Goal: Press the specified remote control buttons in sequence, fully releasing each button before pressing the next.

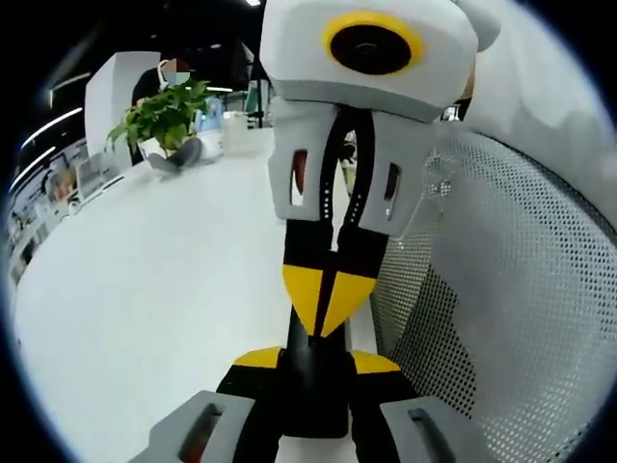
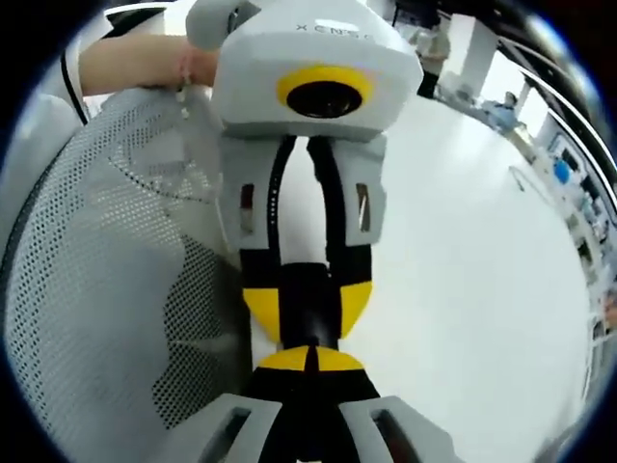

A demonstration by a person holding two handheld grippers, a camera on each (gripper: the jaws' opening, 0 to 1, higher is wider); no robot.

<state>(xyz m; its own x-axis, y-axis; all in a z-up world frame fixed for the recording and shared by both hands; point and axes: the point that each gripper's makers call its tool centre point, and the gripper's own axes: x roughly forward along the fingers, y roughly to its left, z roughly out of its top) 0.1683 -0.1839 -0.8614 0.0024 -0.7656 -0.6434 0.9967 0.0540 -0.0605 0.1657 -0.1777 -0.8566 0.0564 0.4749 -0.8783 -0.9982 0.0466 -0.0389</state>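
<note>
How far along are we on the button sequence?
Done: cannot tell; no button or display is readable. In hand: the left gripper clamps a dark object, likely the remote, and the right gripper has its shut tips against it. Left: release, then any remaining presses.

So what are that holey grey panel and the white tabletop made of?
The panel looks like matte grey perforated plastic or metal, judging by its even rows of holes. The tabletop seems smooth white laminate, plain and faintly sheeny; I can't be sure.
</note>
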